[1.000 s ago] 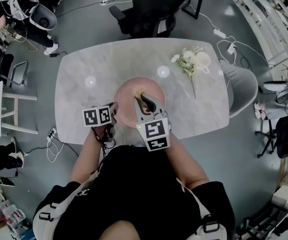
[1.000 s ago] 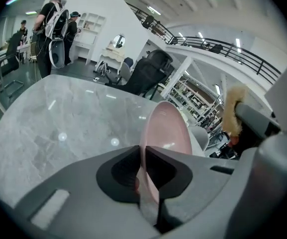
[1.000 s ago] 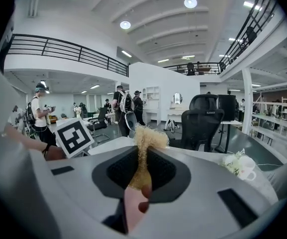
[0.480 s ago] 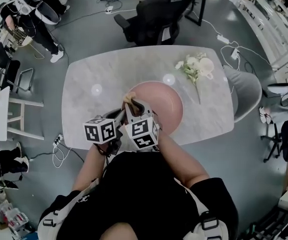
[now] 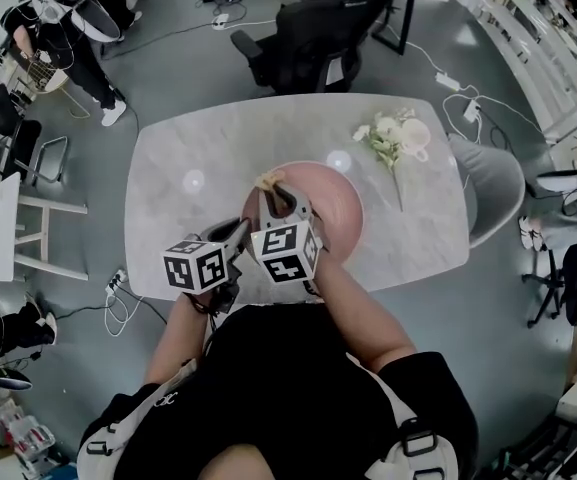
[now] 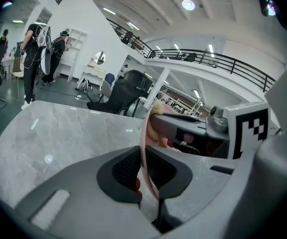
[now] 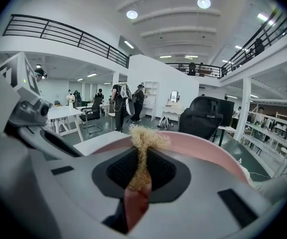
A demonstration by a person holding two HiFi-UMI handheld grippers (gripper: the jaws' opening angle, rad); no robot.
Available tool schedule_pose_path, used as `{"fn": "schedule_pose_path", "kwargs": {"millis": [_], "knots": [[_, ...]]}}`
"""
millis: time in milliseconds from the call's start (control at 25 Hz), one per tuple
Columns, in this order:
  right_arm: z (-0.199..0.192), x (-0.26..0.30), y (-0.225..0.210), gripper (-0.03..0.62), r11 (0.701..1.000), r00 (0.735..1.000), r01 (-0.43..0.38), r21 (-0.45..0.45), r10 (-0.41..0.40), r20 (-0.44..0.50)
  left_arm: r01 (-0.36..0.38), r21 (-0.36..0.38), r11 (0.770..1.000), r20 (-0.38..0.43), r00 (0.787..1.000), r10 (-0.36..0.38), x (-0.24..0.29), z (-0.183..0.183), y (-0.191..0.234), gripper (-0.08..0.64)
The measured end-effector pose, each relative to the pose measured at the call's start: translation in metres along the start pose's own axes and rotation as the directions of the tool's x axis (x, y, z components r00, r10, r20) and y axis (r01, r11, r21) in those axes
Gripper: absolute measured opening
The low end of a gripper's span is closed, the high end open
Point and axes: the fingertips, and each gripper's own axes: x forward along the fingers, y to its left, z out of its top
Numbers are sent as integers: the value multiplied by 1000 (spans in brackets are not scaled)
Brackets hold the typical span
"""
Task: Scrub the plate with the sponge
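Observation:
A pink plate (image 5: 334,208) sits over the marble table (image 5: 208,148). My left gripper (image 5: 242,231) is shut on the plate's near-left rim; in the left gripper view the plate (image 6: 143,142) runs edge-on between the jaws of the left gripper (image 6: 143,172). My right gripper (image 5: 277,198) is shut on a tan fibrous sponge (image 5: 268,180), which is at the plate's upper-left rim. In the right gripper view the sponge (image 7: 142,142) sticks up out of the right gripper (image 7: 141,169), with the plate (image 7: 209,153) just behind it.
White flowers and a white cup (image 5: 396,134) lie on the table's far right. A black office chair (image 5: 313,23) stands beyond the table, a grey chair (image 5: 490,183) at its right end. People stand at the upper left (image 5: 63,18).
The right gripper carried the sponge from the plate's middle to its left rim. The two grippers have drawn close together. The left gripper keeps its hold on the rim.

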Motion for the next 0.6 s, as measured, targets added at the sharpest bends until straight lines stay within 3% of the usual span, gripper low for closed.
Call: {"fn": "schedule_pose_path", "kwargs": {"millis": [600], "knots": [[-19,-2,-71,55,991,990,132,10,-131,-53,-30,1,1000,72,997,30,-16,17,11,38]]}}
